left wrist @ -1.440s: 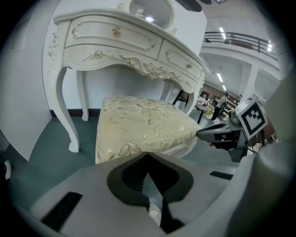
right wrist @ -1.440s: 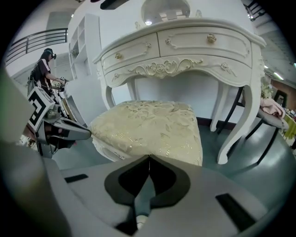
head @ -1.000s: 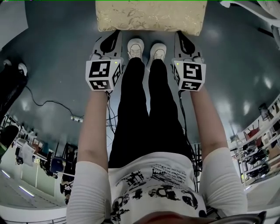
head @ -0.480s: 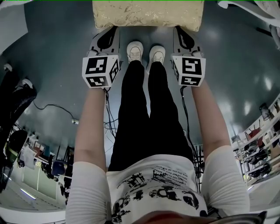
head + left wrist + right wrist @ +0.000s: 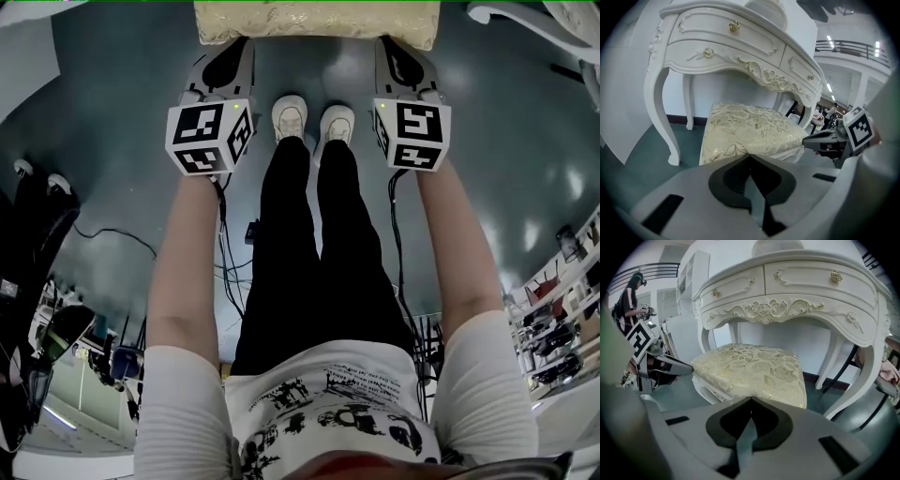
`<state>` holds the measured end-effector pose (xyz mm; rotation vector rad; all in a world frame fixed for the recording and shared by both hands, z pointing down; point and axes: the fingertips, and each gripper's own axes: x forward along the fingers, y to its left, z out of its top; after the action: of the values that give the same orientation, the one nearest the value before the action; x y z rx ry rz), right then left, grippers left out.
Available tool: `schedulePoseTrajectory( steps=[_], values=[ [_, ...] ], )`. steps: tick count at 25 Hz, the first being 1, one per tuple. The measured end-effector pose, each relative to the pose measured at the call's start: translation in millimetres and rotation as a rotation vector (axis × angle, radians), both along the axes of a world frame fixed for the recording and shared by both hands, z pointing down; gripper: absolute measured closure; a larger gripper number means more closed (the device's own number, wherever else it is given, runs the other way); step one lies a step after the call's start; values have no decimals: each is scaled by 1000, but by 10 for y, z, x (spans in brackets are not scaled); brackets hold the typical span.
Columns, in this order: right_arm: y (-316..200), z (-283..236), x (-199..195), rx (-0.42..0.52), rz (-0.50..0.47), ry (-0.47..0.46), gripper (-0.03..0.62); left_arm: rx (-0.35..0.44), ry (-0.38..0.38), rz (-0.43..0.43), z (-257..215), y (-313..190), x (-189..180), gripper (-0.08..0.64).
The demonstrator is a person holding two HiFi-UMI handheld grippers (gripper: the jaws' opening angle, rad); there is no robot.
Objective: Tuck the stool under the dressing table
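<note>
The stool has a cream and gold floral cushion and lies at the top edge of the head view. My left gripper and right gripper are both shut, with their tips against the cushion's near edge, one at each end. In the left gripper view the stool stands partly under the white carved dressing table, just beyond my shut left gripper. The right gripper view shows the same stool below the dressing table, with my right gripper shut at its front edge.
The person's legs and white shoes stand between the grippers on the dark green floor. Cables trail at the left. Curved table legs flank the stool. Another person stands far off.
The stool has slid away toward the top of the head view. Both grippers have moved forward with it, still shut against its edge.
</note>
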<state>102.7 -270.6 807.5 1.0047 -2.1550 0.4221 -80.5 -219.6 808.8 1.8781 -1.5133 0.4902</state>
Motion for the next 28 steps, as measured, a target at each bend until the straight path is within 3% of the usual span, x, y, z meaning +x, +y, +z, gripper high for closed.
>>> schedulePoseTrajectory(
  steps=[5,11,28],
  values=[
    [-196,-4,-62,14,0,-12,575,23,-8,19,-19,-177,-51,540],
    [-477,7,-99,25,20,-21,575,27,35,10,5,-448,-89,540],
    [-1159,10,-279,99,40,2,575,61,8,28,5,-1132,-255,540]
  ],
)
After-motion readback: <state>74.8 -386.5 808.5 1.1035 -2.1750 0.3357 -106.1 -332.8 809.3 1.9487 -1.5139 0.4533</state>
